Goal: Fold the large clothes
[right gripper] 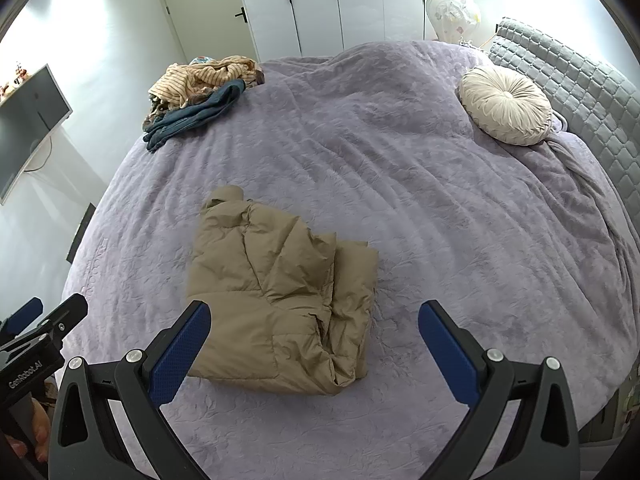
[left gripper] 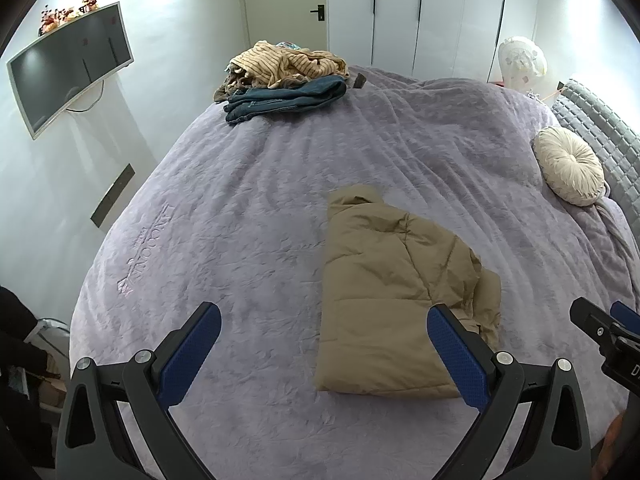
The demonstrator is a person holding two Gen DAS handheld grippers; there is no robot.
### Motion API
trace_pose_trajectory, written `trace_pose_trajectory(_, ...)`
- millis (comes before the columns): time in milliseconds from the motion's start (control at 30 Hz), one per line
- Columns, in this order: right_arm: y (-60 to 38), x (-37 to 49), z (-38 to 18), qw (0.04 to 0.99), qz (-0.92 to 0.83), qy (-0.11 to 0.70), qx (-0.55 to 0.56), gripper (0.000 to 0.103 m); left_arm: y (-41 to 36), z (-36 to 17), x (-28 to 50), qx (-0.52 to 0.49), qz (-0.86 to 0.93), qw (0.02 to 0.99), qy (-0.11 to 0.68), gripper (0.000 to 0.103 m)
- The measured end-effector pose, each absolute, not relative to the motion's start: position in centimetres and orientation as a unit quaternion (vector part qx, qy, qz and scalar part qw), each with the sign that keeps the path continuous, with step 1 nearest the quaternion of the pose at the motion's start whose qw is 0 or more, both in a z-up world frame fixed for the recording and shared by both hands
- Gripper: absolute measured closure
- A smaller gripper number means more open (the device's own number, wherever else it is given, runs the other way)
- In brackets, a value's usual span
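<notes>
A tan puffer jacket (left gripper: pixel 396 292) lies folded into a compact block on the lilac bedspread (left gripper: pixel 248 208). It also shows in the right wrist view (right gripper: pixel 276 296). My left gripper (left gripper: pixel 324 344) is open and empty, held above the bed near the jacket's near left edge. My right gripper (right gripper: pixel 314 340) is open and empty, above the jacket's near right corner. The right gripper also shows at the right edge of the left wrist view (left gripper: pixel 604 328), and the left gripper at the left edge of the right wrist view (right gripper: pixel 44 320).
A pile of clothes, striped tan over blue jeans (left gripper: pixel 280 80), sits at the far left corner of the bed (right gripper: pixel 196 92). A round cream cushion (left gripper: pixel 570 170) lies by the grey headboard (right gripper: pixel 568 80). A TV (left gripper: pixel 68 68) hangs on the left wall. Wardrobe doors (left gripper: pixel 420 8) stand behind.
</notes>
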State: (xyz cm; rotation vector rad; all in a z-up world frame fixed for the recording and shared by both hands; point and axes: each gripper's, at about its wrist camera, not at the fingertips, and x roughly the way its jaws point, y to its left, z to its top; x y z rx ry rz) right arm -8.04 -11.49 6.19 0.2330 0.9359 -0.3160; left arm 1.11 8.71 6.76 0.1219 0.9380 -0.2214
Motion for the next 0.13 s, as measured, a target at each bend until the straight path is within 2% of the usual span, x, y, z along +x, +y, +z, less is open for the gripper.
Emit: trace_pose_trajectory(133, -11.37, -8.03, 6.15, 0.874, -0.152, 0.448, 0.111, 0.0, 8.77, 6.8, 1.06, 0.057, -0.112, 0.883, 0.451, 0.0)
